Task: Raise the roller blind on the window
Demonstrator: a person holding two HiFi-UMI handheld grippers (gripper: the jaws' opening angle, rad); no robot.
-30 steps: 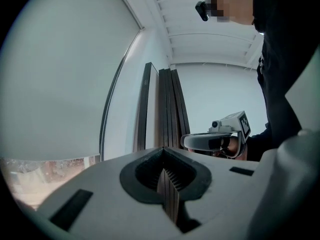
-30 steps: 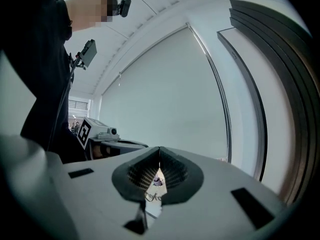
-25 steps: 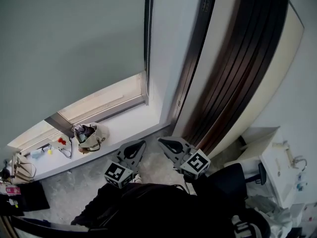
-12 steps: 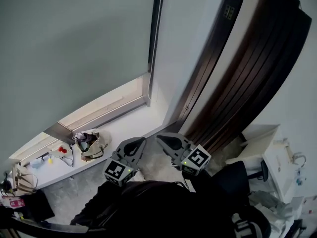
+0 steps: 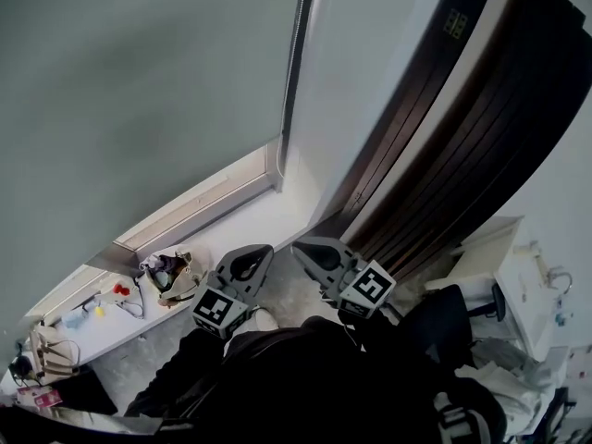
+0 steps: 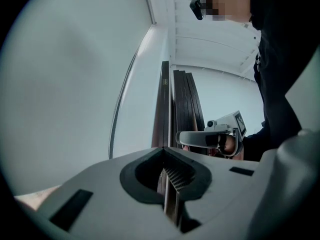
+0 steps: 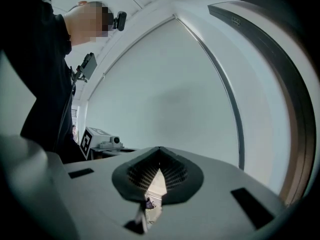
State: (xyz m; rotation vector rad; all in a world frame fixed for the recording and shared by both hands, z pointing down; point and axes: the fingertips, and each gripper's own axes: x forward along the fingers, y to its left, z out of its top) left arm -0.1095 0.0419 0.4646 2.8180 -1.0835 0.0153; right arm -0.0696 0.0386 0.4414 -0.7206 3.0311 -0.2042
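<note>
The grey roller blind (image 5: 139,100) hangs low over the window at the upper left, with a bright strip of pane (image 5: 199,202) showing under its bottom edge. A dark side rail (image 5: 296,63) runs down its right edge. My left gripper (image 5: 252,255) and right gripper (image 5: 305,251) are held side by side in front of the white sill (image 5: 254,225), clear of the blind. Both are shut with nothing between the jaws. The left gripper view has its shut tips (image 6: 162,149) facing the blind (image 6: 65,84), with the right gripper (image 6: 210,136) beside them. The right gripper view has its tips (image 7: 159,149) before the blind (image 7: 170,94).
A small bag (image 5: 171,274) and small items (image 5: 116,289) lie on the sill at the left. Dark brown panels (image 5: 453,137) lean against the wall on the right. A white cabinet (image 5: 532,285) and a black chair (image 5: 453,317) stand at the lower right.
Both grippers have moved together closer to the window, still shut and side by side. The blind now fills more of the head view and the sill items have slid lower left.
</note>
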